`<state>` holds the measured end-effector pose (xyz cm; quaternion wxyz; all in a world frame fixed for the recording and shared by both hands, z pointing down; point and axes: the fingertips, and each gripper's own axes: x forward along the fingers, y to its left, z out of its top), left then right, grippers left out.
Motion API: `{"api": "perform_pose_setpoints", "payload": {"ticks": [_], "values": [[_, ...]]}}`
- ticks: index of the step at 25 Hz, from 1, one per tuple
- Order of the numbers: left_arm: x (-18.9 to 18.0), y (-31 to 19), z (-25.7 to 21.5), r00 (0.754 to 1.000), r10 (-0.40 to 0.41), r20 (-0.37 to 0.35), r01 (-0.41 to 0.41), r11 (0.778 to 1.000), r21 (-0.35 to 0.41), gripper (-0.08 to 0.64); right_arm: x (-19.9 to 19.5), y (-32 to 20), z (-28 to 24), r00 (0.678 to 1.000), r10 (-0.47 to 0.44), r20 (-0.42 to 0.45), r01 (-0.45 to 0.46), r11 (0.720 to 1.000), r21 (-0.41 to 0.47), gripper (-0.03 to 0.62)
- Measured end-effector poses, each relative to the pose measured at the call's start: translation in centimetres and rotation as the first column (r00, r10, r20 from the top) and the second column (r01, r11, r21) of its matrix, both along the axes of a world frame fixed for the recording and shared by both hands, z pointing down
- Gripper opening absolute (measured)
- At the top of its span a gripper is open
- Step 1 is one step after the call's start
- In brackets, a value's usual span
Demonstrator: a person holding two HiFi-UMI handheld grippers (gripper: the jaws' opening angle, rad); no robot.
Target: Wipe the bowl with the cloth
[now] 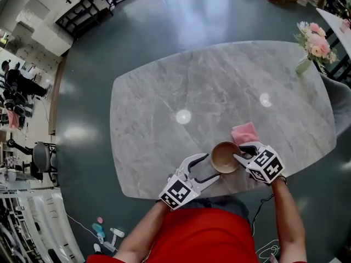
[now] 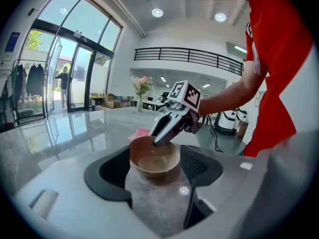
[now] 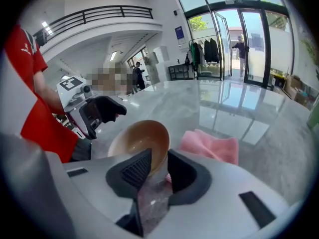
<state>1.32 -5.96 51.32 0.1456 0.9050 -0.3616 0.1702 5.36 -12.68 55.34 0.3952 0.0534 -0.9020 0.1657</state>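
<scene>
Bowl front and centre: the round tan wooden bowl [image 1: 225, 156] stands upright near the near edge of the grey marble-patterned table [image 1: 164, 108], right in front of the person. The right gripper [image 1: 241, 153] straddles its right rim, one jaw inside and one outside. The right gripper view shows a sliver of slack on the outer side, so I call that loose, not pinching. The left gripper [image 1: 210, 166] sits at the near left with its jaws spread wide, the bowl in the gap between them and neither pad pressing. It looks placed to steady the bowl and free the other gripper for the cloth. The folded pink cloth [image 1: 244, 132] lies flat just beyond the bowl, slightly right, with nothing on it, so wiping has not begun. The head view gives the layout. Only the left gripper view shows the bowl's bare inside with the right gripper's finger dipping in, and only the right gripper view shows how close the cloth lies.
</scene>
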Motion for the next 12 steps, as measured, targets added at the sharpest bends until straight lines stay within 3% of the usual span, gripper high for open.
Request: {"api": "perform_pose_setpoints", "payload": {"ticks": [6,12], "values": [[-0.32,0.22,0.33,1.000,0.015,0.020,-0.015,1.000,-0.005,0.296,-0.37,-0.17,0.26,0.999,0.036,0.015,-0.035,0.998,-0.050,0.022],[-0.42,0.47,-0.31,1.000,0.026,0.008,-0.026,0.999,0.023,0.299,-0.57,-0.12,-0.06,0.996,0.075,0.039,-0.072,0.993,-0.092,0.014]]}}
